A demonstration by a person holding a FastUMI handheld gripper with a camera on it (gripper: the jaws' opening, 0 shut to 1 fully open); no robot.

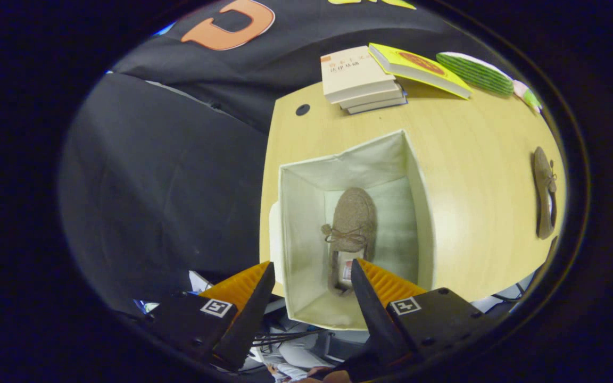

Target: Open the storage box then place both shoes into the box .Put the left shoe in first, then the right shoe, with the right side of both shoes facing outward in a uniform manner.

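Gripper (312, 282): hangs above the box, fingers spread wide, nothing between them.
Box (423, 213): open, pale fabric walls, standing at the near edge of the table (477, 154).
Shoe in box (350, 234): brown, laced, lying on the box floor, toe pointing away, heel just beside one fingertip.
Second shoe (545, 191): brown, on the table well apart from the box.
Books (362, 80): stacked at the table's far side, beyond the box.
Green cloth (474, 73): beside the books.
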